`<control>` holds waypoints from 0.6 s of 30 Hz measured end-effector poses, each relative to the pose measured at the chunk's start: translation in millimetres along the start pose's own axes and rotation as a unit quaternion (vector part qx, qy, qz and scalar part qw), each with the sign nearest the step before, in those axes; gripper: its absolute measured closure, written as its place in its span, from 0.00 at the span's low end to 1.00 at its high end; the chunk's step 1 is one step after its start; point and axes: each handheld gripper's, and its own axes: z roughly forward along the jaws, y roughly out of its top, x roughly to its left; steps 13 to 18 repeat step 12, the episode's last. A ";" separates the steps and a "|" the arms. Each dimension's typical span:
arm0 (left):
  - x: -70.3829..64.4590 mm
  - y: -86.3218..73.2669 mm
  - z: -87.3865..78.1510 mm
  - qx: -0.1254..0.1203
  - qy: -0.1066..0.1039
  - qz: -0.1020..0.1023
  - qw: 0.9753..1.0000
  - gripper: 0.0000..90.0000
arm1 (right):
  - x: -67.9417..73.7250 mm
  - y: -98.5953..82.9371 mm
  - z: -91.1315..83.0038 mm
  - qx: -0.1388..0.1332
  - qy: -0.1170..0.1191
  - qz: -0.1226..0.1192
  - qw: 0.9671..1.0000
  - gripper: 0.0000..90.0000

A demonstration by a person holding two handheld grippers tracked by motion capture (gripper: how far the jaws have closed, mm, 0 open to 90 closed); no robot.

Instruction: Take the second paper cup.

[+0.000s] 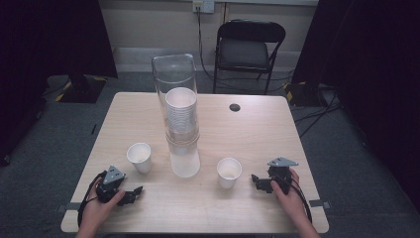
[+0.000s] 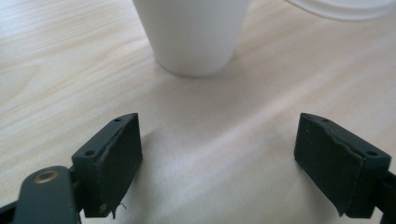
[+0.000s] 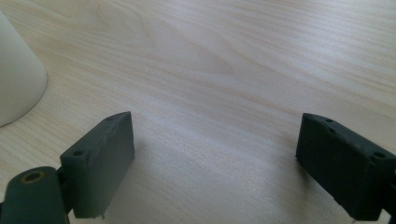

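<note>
High view first: we are resting both hands at the near edge of the surface (image 1: 247, 129), the left tongs (image 1: 132, 194) pointing toward the left paper cup (image 1: 139, 157) and the right tongs (image 1: 256, 181) pointing toward the right paper cup (image 1: 229, 172). Neither pair is touching a cup yet.

Left gripper view: we are keeping the left tongs (image 2: 218, 163) spread wide, nothing between the pads (image 2: 119, 161), and the left paper cup (image 2: 191, 35) is standing upright just ahead, roughly centred between the jaws. Right gripper view: we are holding the right tongs (image 3: 215, 163) equally wide and empty over bare wood, while the right paper cup (image 3: 16, 88) is sitting off to the side of the jaw line.

Judging from this, the step in hand is reaching for the loose cups, probably to add them to the stack. To do it well we are wanting to slide the left tongs straight forward so the pads bracket the cup's wall, then close gently, since thin paper is likely to crush or tip. The right tongs are needing a turn toward their cup before advancing.

Farther off, in the middle of the surface, the cup stack (image 1: 181, 116) is standing inside the tall clear tube (image 1: 174, 74), which is rising over an inverted clear cup (image 1: 184, 158). Beyond the surface a folding chair (image 1: 250, 49) is waiting.
</note>
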 end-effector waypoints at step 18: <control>-1.4 -0.9 -0.9 0.003 -0.005 0.006 1.000 0.14 | 0.0 0.0 -0.1 0.000 0.000 0.000 1.000 0.12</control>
